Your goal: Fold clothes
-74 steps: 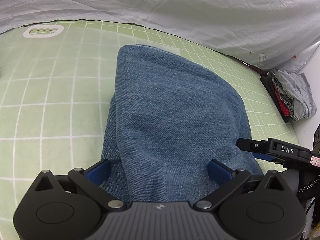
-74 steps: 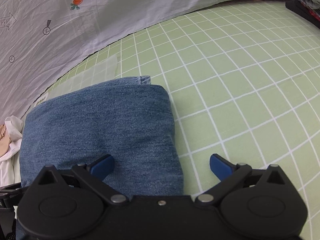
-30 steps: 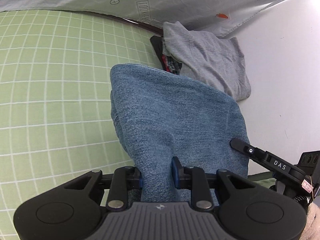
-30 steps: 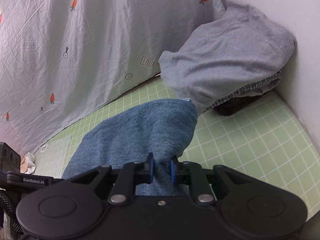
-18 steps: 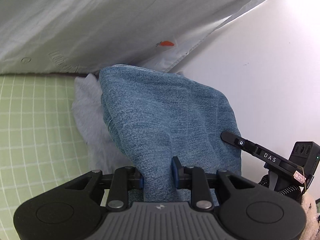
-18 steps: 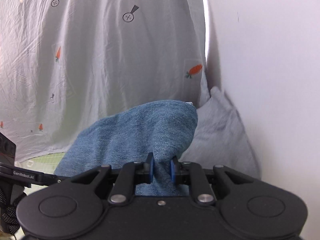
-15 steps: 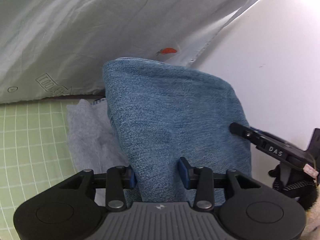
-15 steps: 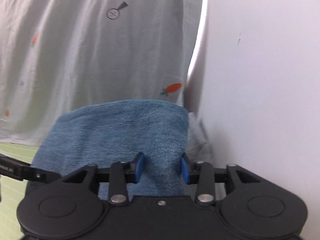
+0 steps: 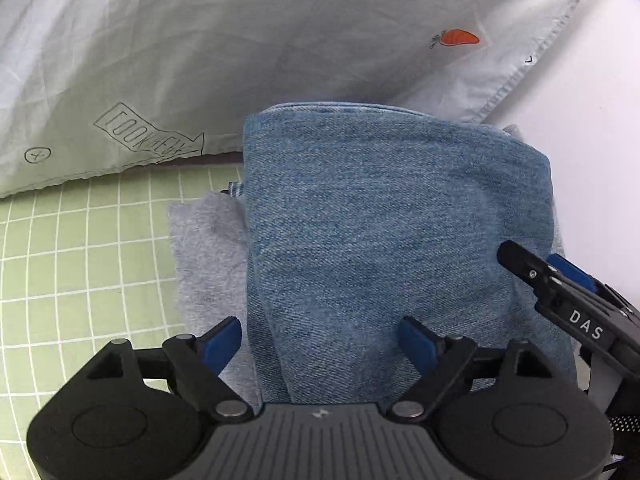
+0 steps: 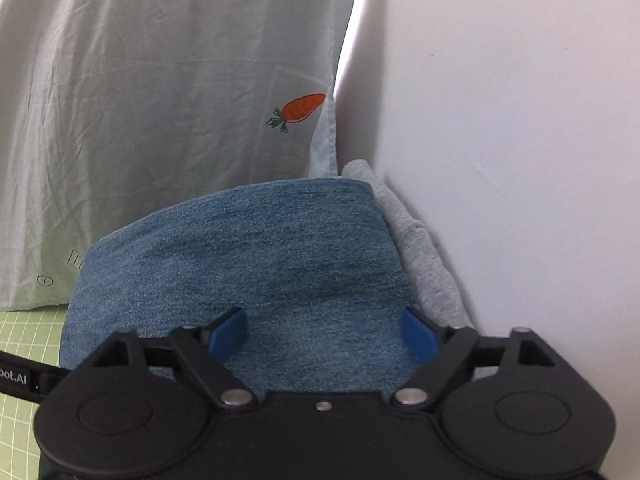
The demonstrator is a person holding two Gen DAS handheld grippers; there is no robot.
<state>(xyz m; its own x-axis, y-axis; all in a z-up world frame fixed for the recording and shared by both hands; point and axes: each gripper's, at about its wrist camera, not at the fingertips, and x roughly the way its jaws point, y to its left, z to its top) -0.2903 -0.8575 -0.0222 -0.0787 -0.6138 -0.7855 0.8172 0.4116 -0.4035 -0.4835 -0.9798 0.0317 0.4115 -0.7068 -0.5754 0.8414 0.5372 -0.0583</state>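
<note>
Lower frame, both views: left gripper [image 9: 320, 340] and right gripper [image 10: 324, 330] opening, blue pads spread clear of the cloth lying between them, nothing clamped. Centre frame: folded jeans [image 9: 392, 232] resting on the grey garment [image 9: 208, 248] at the pile, green grid worktop [image 9: 80, 240] at left. Beyond: carrot-print sheet [image 9: 200, 40], white wall [image 10: 520, 120]. Fold apparently done, stacking nearly complete; withdrawal left.

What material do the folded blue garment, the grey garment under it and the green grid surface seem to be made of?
The folded blue garment looks like denim: matte, with a diagonal twill weave and mottled fading. The grey garment under it looks like soft heathered knit, perhaps jersey or fleece; its surface is fuzzy. The green grid surface appears smooth and flat with printed white lines, possibly a cutting mat.
</note>
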